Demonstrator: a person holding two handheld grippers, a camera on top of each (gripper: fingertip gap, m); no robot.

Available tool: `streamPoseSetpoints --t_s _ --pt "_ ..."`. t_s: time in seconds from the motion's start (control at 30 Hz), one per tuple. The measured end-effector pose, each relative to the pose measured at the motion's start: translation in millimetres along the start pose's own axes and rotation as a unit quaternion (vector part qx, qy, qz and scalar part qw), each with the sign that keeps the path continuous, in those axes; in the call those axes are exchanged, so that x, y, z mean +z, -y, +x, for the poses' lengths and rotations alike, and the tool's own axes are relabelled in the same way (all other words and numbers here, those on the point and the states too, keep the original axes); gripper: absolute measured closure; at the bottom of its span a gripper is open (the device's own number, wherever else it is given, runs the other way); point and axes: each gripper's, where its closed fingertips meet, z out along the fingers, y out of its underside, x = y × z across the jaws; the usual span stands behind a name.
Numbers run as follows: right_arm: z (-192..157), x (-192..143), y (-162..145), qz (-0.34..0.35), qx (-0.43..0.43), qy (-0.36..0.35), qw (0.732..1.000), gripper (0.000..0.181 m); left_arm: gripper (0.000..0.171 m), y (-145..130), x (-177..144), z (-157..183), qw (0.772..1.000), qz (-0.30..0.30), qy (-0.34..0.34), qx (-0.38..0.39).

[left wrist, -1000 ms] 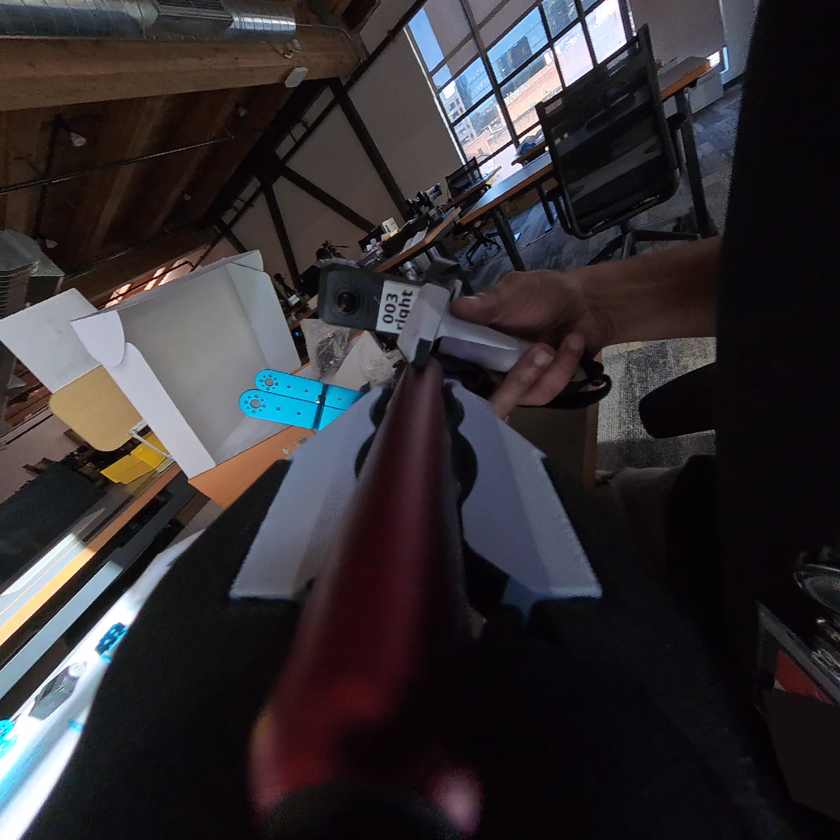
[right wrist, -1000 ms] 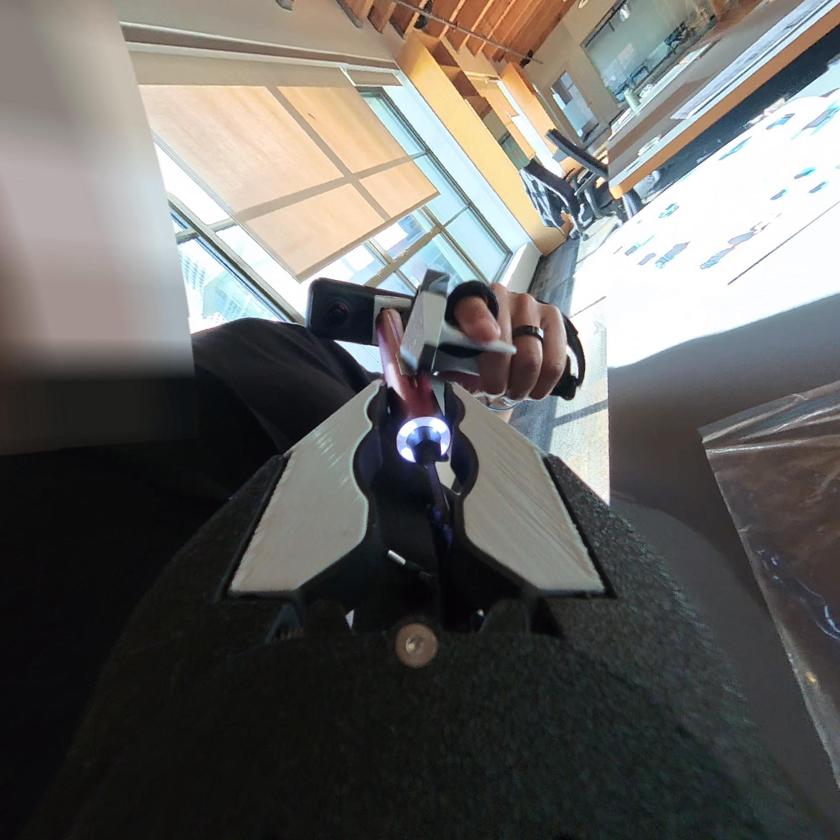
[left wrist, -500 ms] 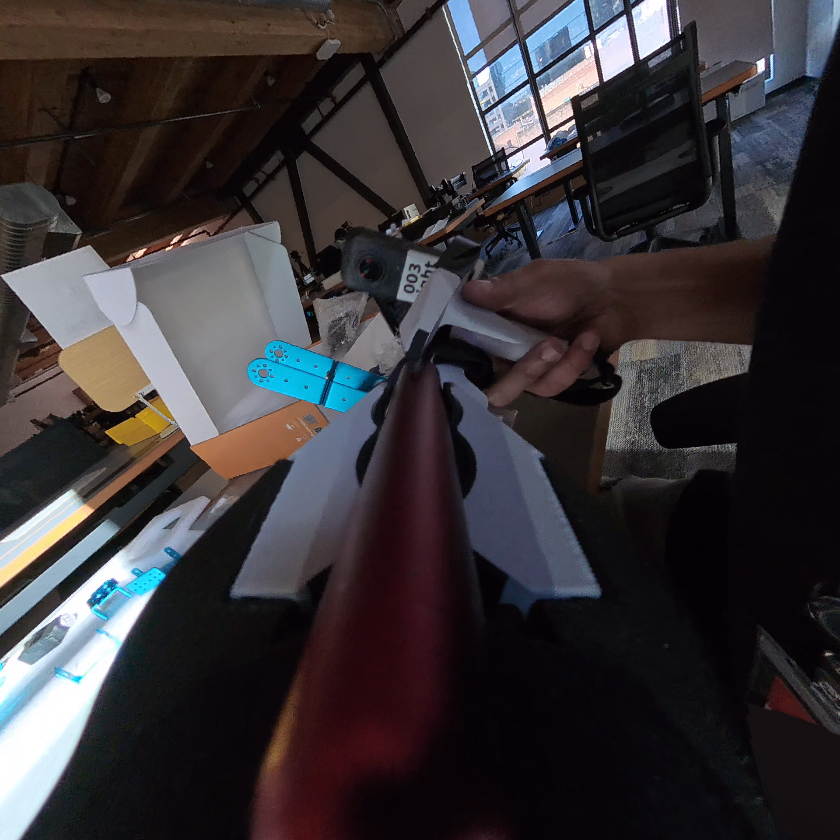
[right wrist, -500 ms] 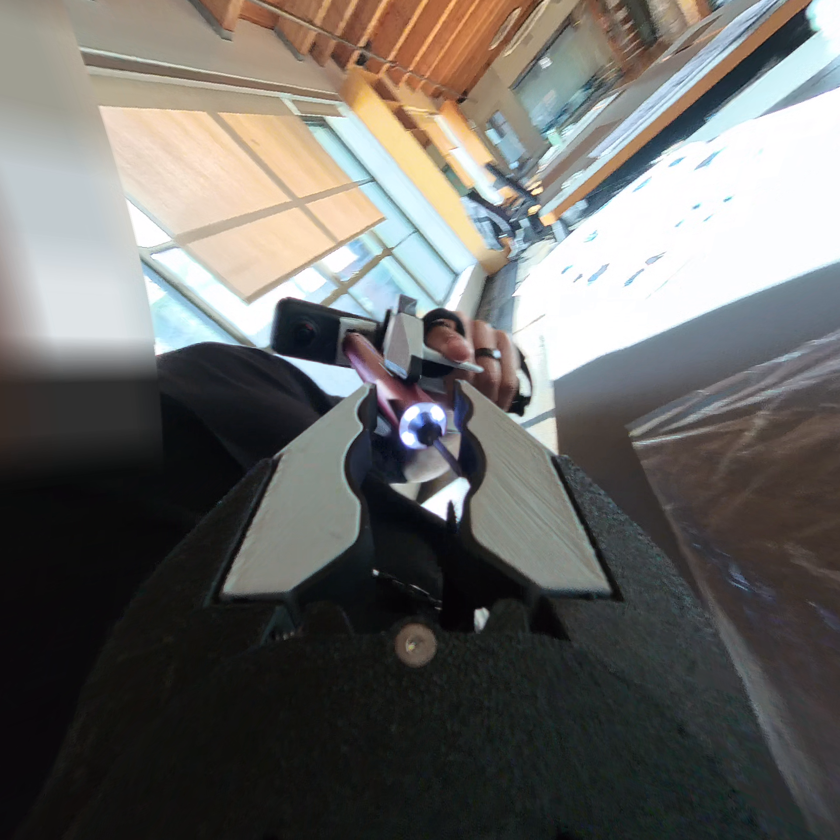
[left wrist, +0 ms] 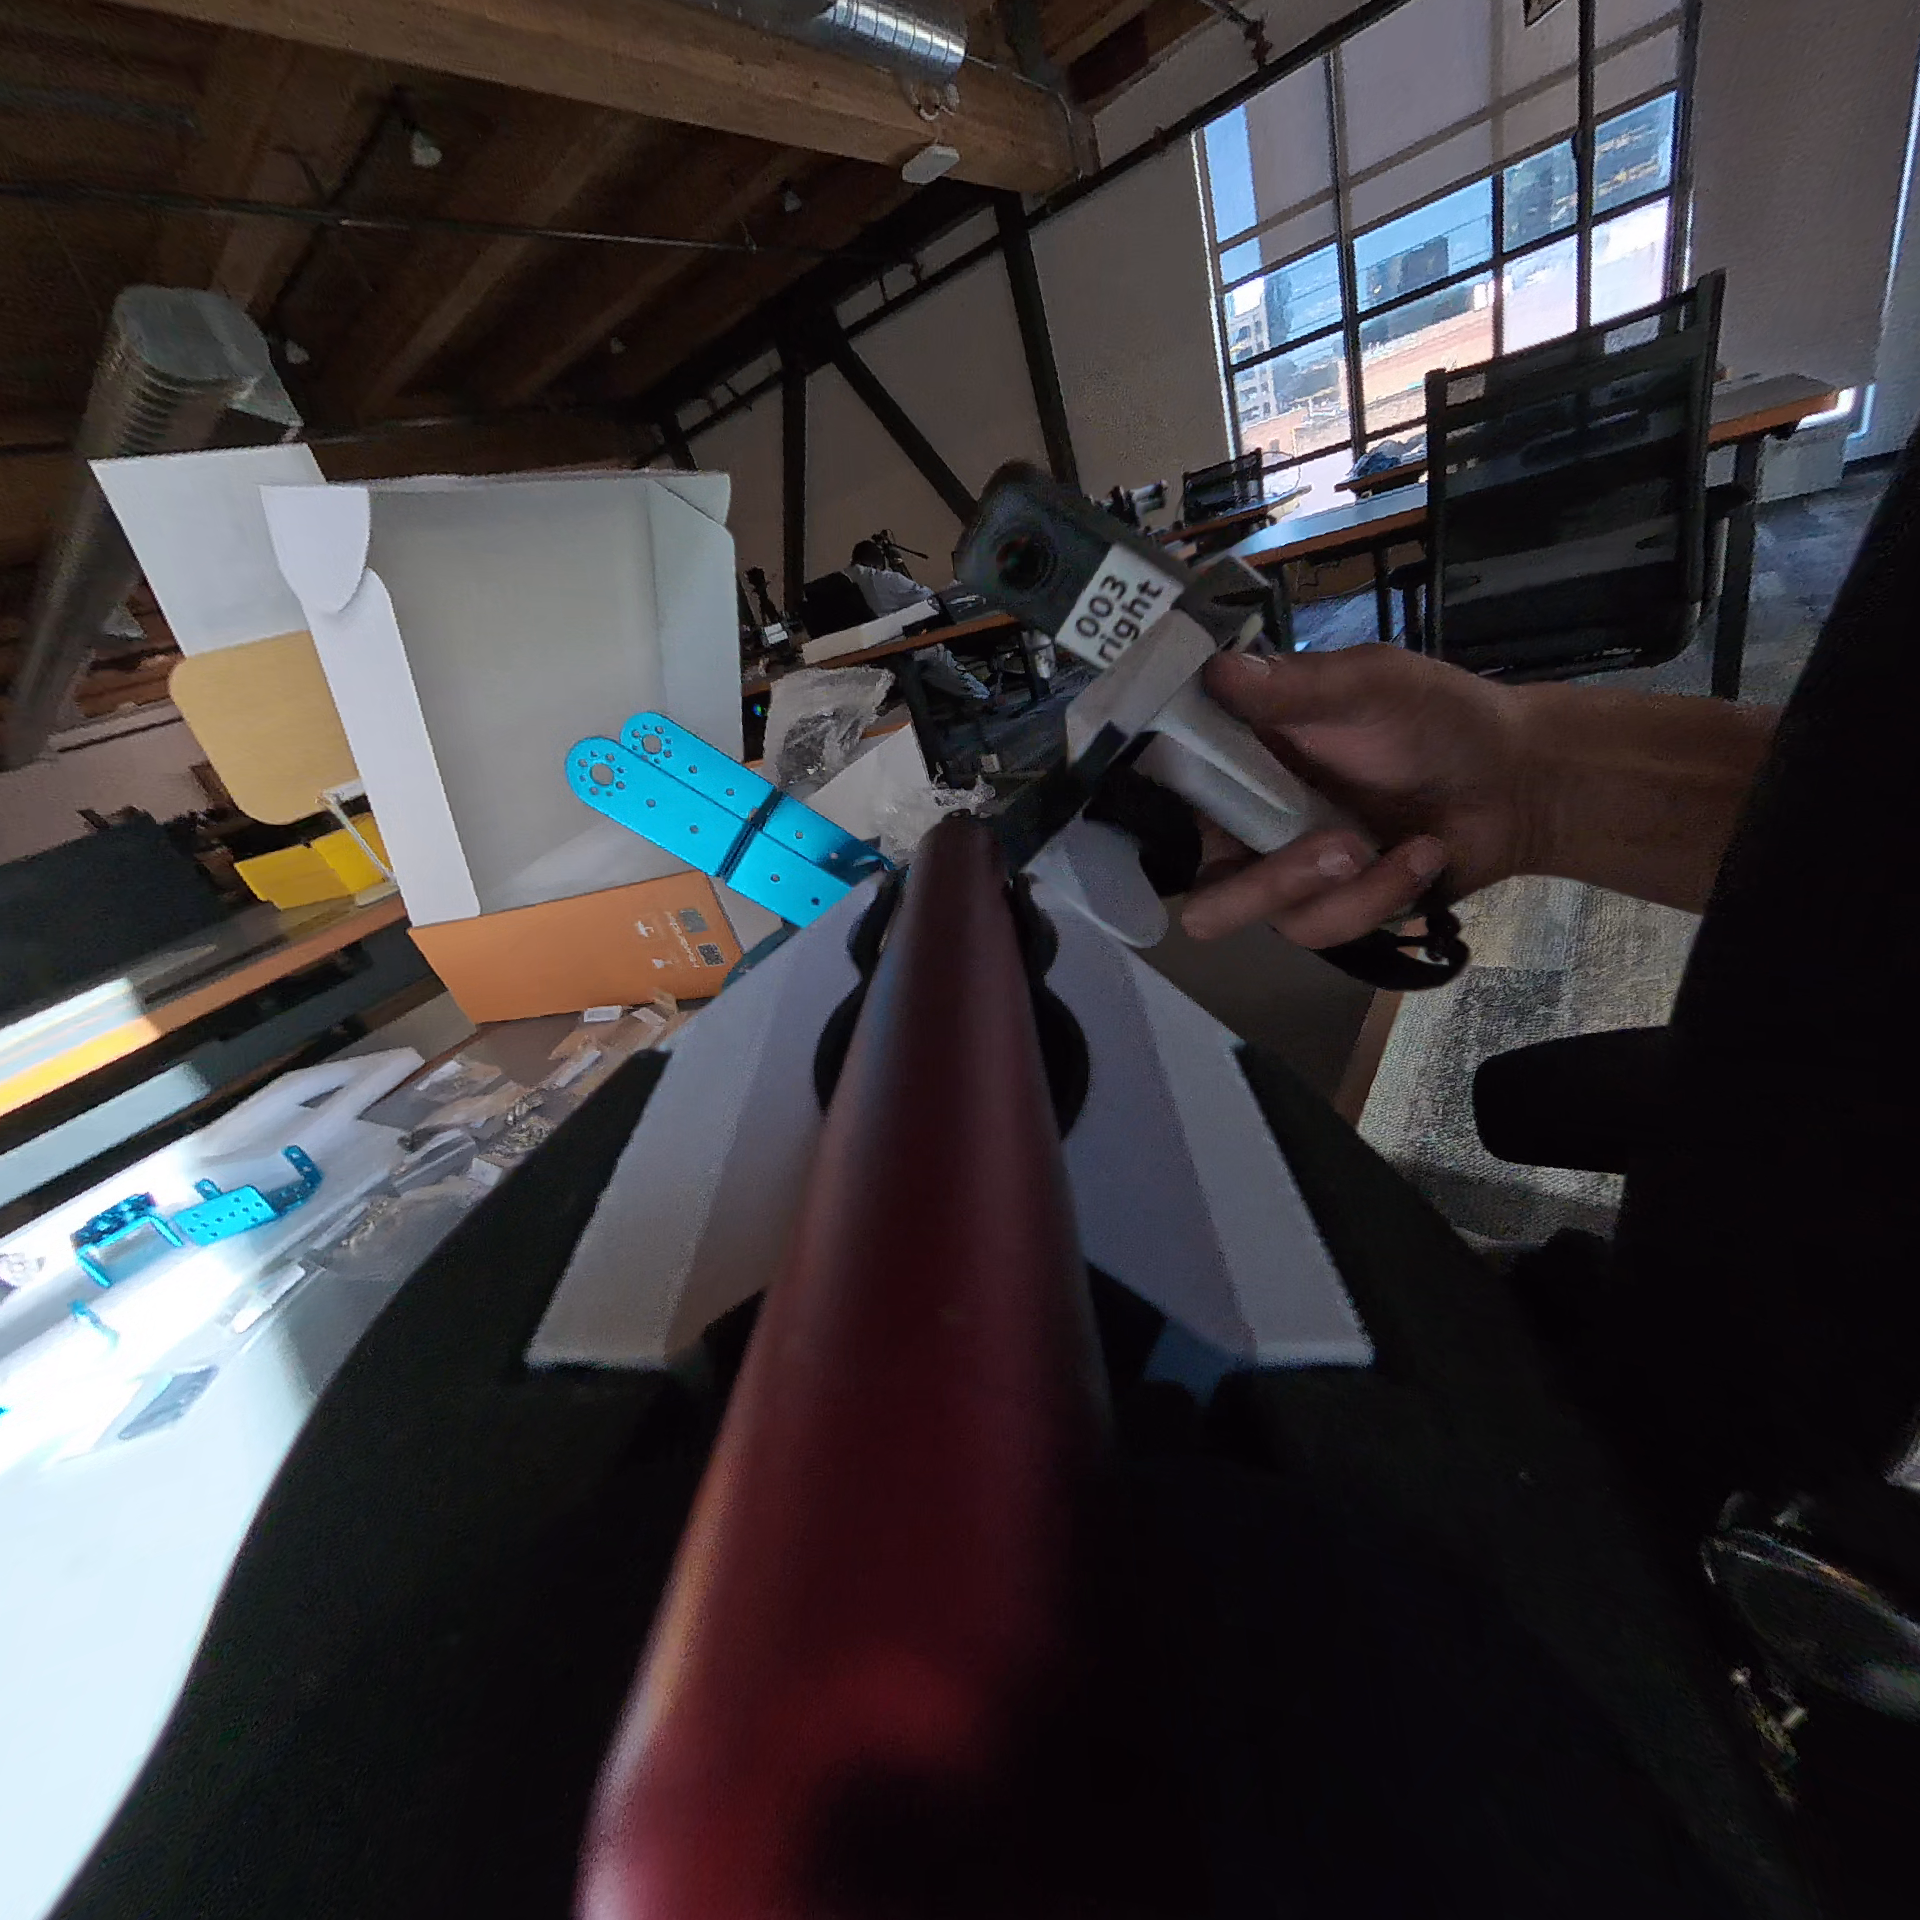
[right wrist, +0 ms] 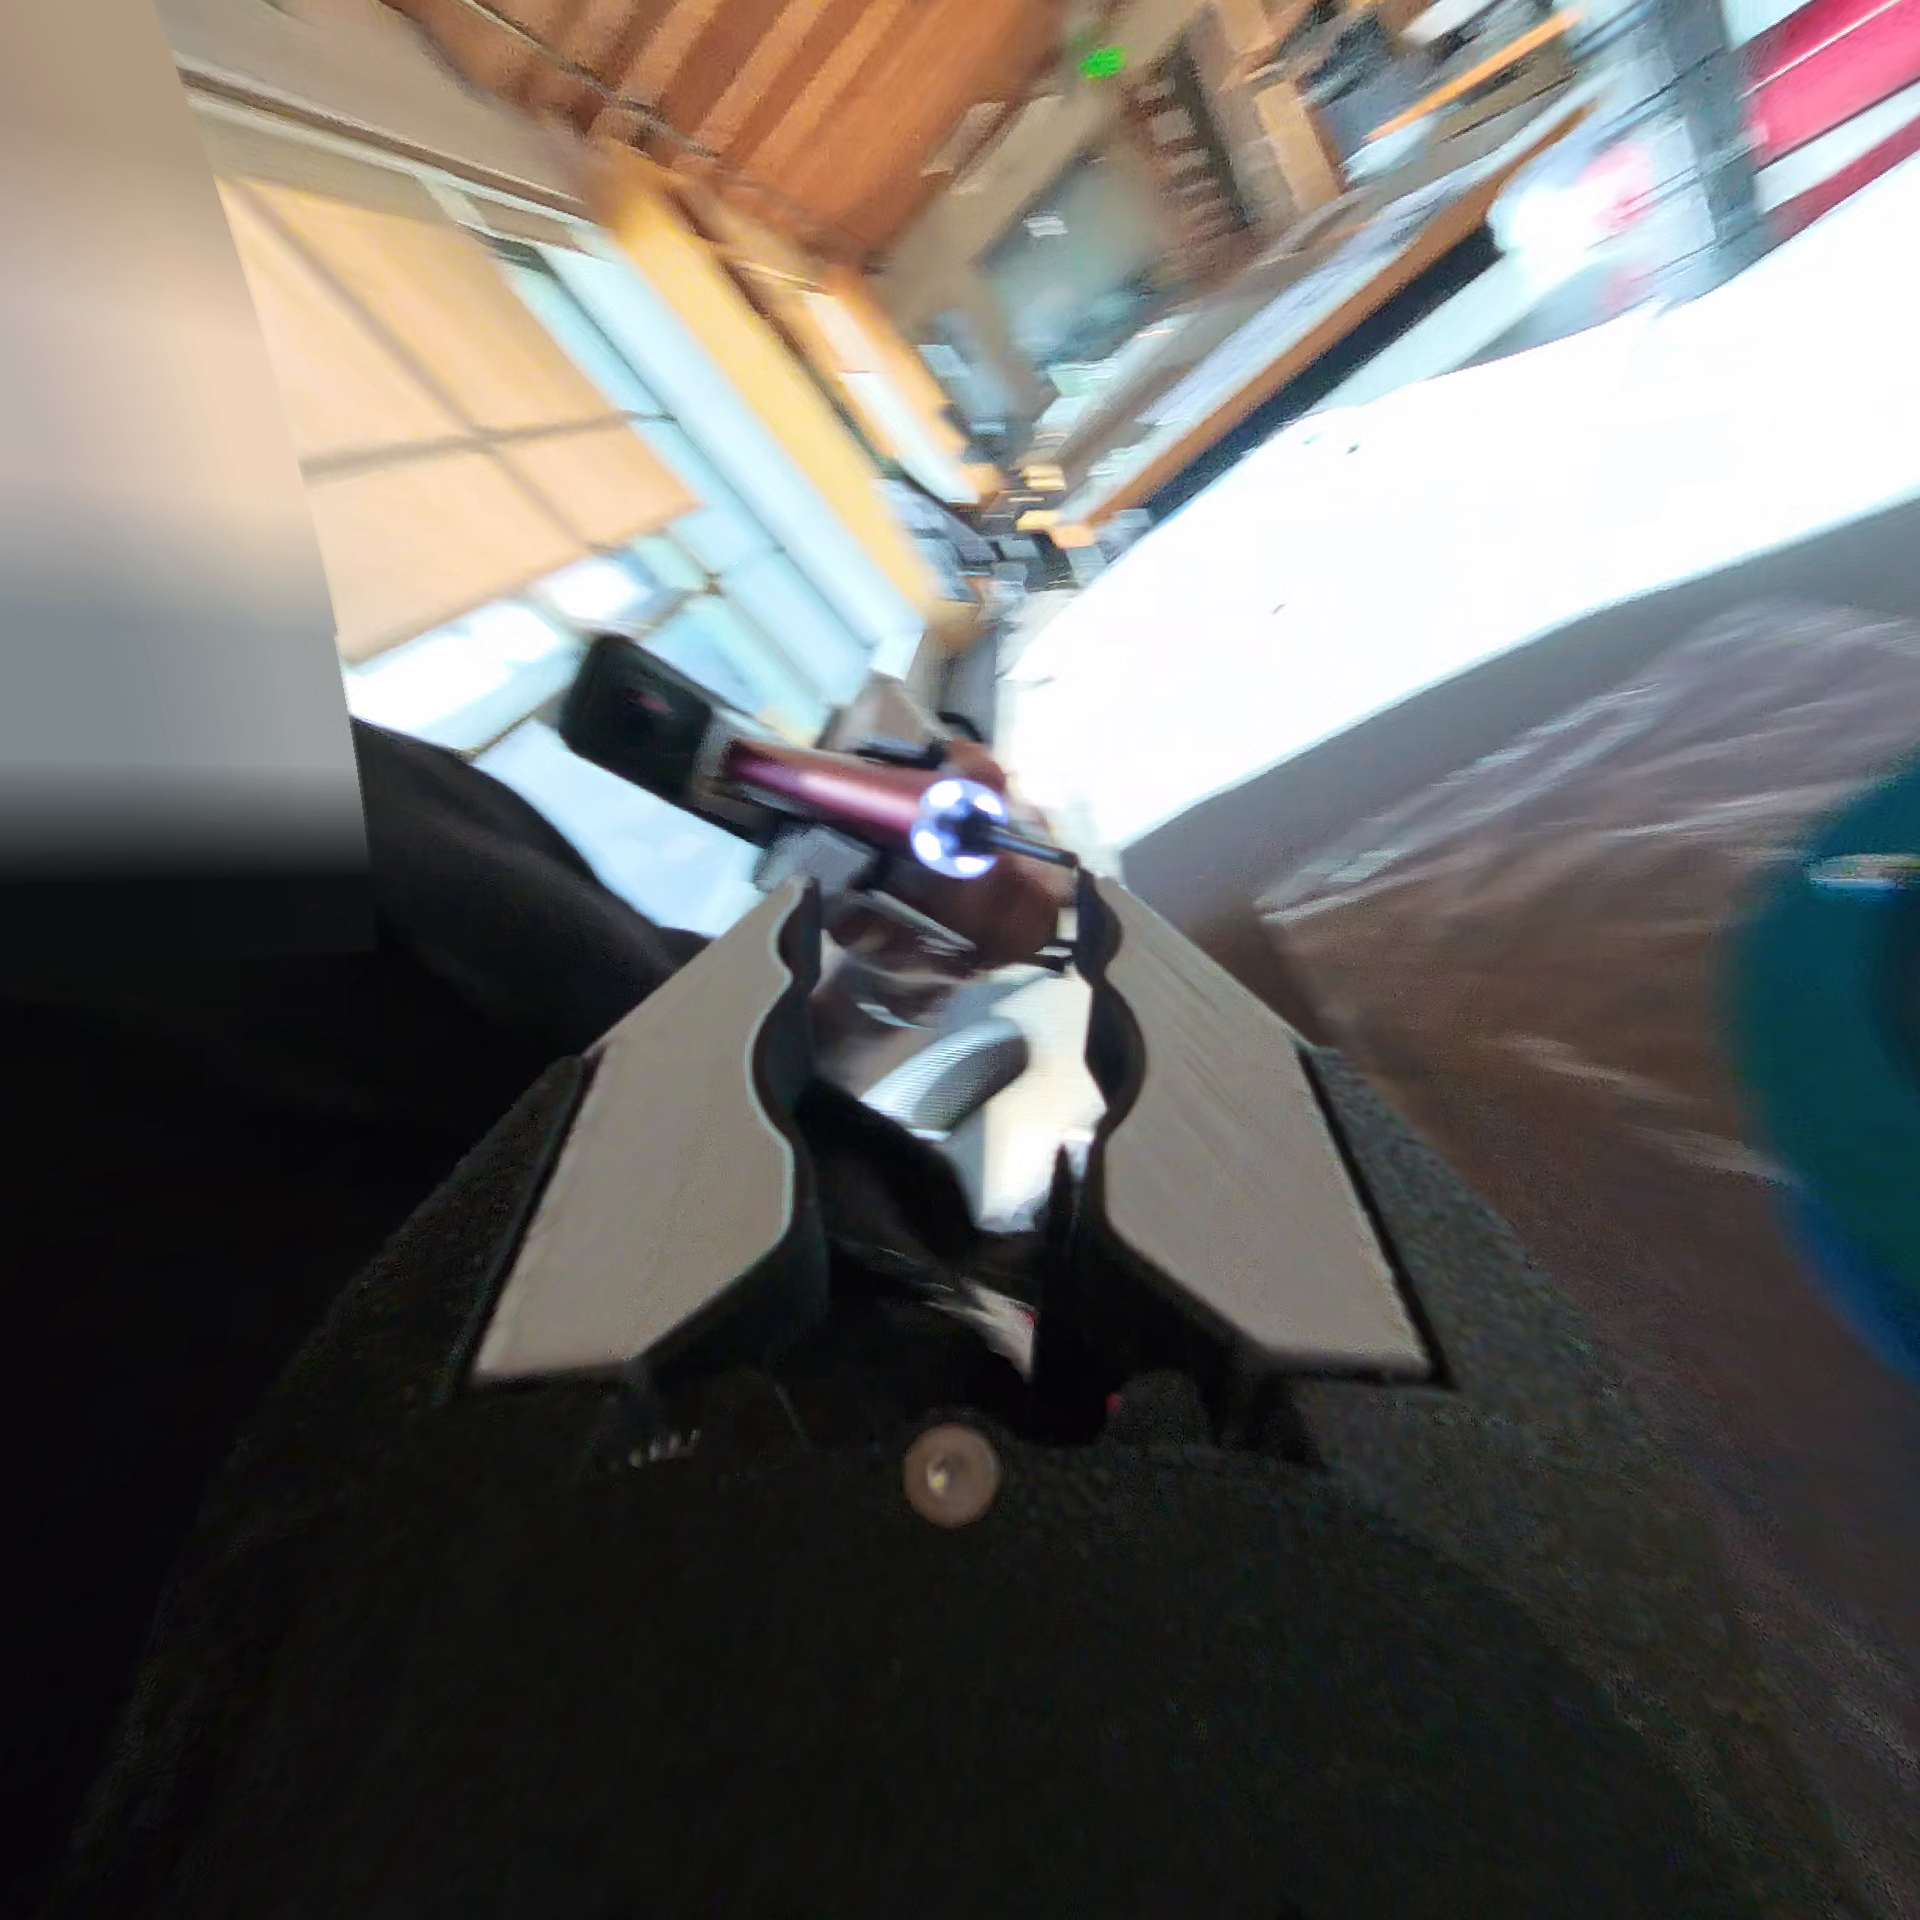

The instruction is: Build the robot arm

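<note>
My left gripper (left wrist: 951, 894) is shut on a dark red electric screwdriver (left wrist: 935, 1247), which runs forward between its white fingers. In the right wrist view the screwdriver (right wrist: 831, 800) points at me, with a lit ring (right wrist: 956, 842) around its bit just beyond my fingertips. My right gripper (right wrist: 940, 904) is open and empty, and this view is motion-blurred. In the left wrist view the right gripper (left wrist: 1101, 831) sits just past the screwdriver's tip, held by a bare hand (left wrist: 1382, 790).
An open white box (left wrist: 520, 675) on an orange base (left wrist: 592, 945) stands at the left, with blue metal beams (left wrist: 717, 810) beside it. Small blue brackets (left wrist: 197, 1216) lie on the white table (left wrist: 104, 1507). A black office chair (left wrist: 1569, 520) stands behind. A blurred teal object (right wrist: 1839, 1091) shows at the right. My left and right fingertips are right by each other.
My right gripper, which was closed around the screwdriver's bit end, has opened and drawn back off it. Both views have swung, and the left one now shows more of the table.
</note>
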Motion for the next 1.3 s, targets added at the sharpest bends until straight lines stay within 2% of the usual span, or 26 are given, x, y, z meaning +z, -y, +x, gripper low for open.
streamPoseSetpoints --t_s 0.03,0.13,0.17,0.27,0.4,0.83,0.9,0.97,1.0,1.03,1.1,1.2,1.27,1.3 --pt "-7.9 6.9 1.4 0.014 0.030 0.047 0.998 0.130 0.151 0.7 1.7 2.9 1.000 -0.001 -0.002 0.014" --pt "-11.7 16.2 4.7 0.038 0.076 0.107 0.991 0.151 0.150 2.6 3.9 6.9 0.999 0.001 -0.005 0.046" --pt "-9.5 16.3 4.3 0.037 0.082 0.111 0.990 0.158 0.150 2.0 4.1 7.8 0.998 -0.004 -0.007 0.059" --pt "-6.0 16.3 -0.2 0.017 0.099 0.117 0.988 0.158 0.150 -2.5 3.8 9.1 0.997 -0.019 -0.012 0.077" --pt "-4.9 16.7 -4.3 0.003 0.109 0.117 0.987 0.159 0.150 -5.5 3.0 11.0 0.997 -0.022 -0.031 0.063" --pt "-2.1 20.5 -7.4 -0.003 0.118 0.107 0.987 0.157 0.150 -9.9 4.9 10.8 0.998 -0.025 -0.034 0.046" --pt "6.4 17.7 -6.2 -0.004 0.078 0.059 0.995 0.146 0.151 -11.6 6.3 8.6 0.999 -0.024 -0.029 0.023" --pt "12.0 5.6 0.8 0.002 0.027 0.010 1.000 0.149 0.151 -13.1 8.2 1.9 0.999 -0.024 -0.016 -0.017" --pt "16.9 -3.4 4.0 0.001 0.004 -0.023 1.000 0.141 0.151 -14.4 9.7 -1.9 0.999 -0.026 -0.007 -0.037" --pt "22.6 -14.9 9.6 0.009 -0.031 -0.061 0.998 0.145 0.150 -15.4 11.2 -6.9 0.998 -0.025 0.009 -0.053" --pt "37.9 -41.4 22.9 0.033 -0.100 -0.145 0.984 0.149 0.150 -21.3 14.8 -13.3 0.994 -0.031 0.030 -0.096" --pt "67.2 -73.4 31.4 0.041 -0.144 -0.261 0.954 0.148 0.151 -27.9 17.9 -17.6 0.987 -0.027 0.057 -0.147" --pt "77.0 -78.5 30.5 0.032 -0.170 -0.302 0.937 0.141 0.150 -32.5 19.3 -23.7 0.982 -0.026 0.082 -0.166" --pt "73.5 -72.7 29.5 0.029 -0.186 -0.297 0.936 0.140 0.150 -33.8 20.2 -23.4 0.983 -0.029 0.085 -0.159"
